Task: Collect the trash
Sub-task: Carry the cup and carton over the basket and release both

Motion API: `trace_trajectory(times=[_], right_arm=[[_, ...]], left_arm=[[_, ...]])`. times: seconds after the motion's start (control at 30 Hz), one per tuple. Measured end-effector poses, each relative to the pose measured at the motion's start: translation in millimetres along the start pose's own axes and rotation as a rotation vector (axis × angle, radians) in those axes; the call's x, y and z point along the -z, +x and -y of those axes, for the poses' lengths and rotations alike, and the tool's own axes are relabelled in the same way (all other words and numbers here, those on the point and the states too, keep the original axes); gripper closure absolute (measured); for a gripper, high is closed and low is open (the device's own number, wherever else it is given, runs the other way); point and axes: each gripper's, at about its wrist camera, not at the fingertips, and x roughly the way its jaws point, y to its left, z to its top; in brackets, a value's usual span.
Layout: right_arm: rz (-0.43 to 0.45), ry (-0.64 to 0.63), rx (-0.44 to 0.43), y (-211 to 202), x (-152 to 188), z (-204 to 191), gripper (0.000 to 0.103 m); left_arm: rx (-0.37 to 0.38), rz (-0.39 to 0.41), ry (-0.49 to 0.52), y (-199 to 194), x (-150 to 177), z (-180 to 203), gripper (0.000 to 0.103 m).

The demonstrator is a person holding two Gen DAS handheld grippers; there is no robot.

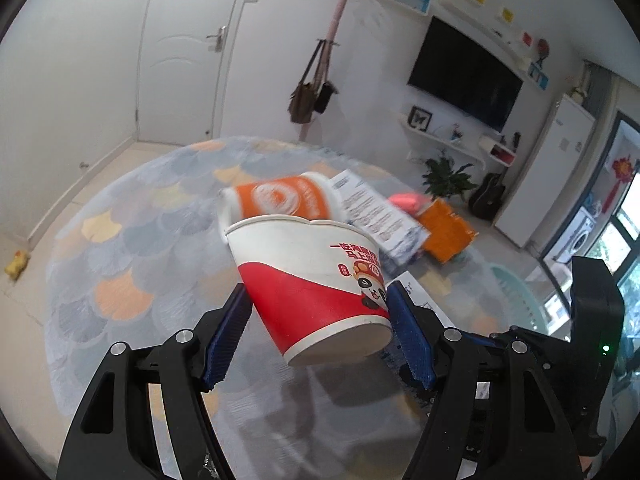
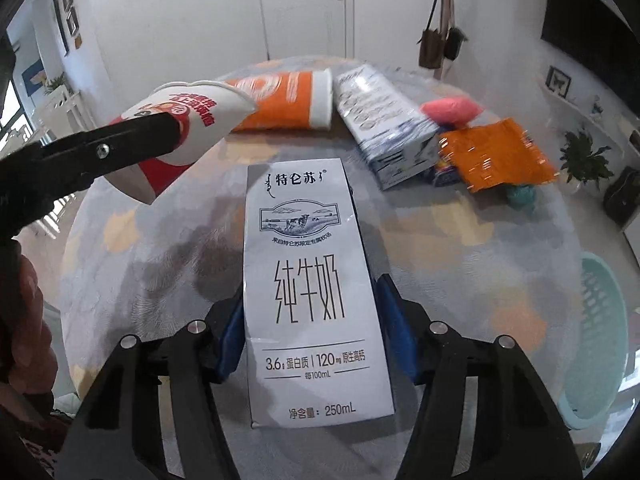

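My left gripper (image 1: 320, 312) is closed on a red-and-white paper cup with a cartoon face (image 1: 312, 280); the blue pads (image 1: 228, 336) press its sides and the cup hangs tilted above the round table with a pastel scale-pattern cloth (image 1: 120, 264), its rim squashed to a crease. From my right wrist view the same cup (image 2: 180, 120) shows at upper left, clamped by the black arm of my left tool. My right gripper (image 2: 310, 336) is closed on a white 250 mL milk carton with black Chinese lettering (image 2: 308, 292), held lengthwise between the blue pads (image 2: 394, 332), its printed face turned up to the camera.

Further back on the table lie more pieces of trash: an orange-and-white paper cup on its side (image 2: 280, 100), just beside it a larger white-and-blue printed carton (image 2: 384, 120), then a pink rounded object (image 2: 450, 110) and a crinkled orange foil wrapper (image 2: 496, 152), with something teal (image 2: 520, 196) partly hidden under the wrapper. The orange cup (image 1: 280, 200) lies directly behind the cup I am holding in my left view. A pale green plastic basket (image 2: 600, 340) stands beyond the table edge on my right
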Motion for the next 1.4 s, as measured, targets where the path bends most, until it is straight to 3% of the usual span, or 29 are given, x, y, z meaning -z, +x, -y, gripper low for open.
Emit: trace_trajectory(times=[0.3, 0.63, 1.0, 1.4], right_arm=[[0.167, 0.139, 0.065, -74.2, -1.7, 68.2, 0.046], [0.255, 0.353, 0.221, -128.1, 18.9, 189.5, 0.046], [0.204, 0.613, 0.393, -132.7, 81.1, 301.3, 0.046], [0.093, 0.777, 0.428, -92.9, 116.4, 358.6, 0.045]], left_arm=[[0.087, 0.097, 0.136, -1.7, -27.3, 72.3, 0.035], [0.248, 0.063, 0.244, 47.7, -44.0, 178.7, 0.035], [0.365, -0.095, 0.367, 129.8, -15.0, 287.8, 0.035], [0.411, -0.258, 0.383, 192.9, 19.2, 317.8, 0.034]])
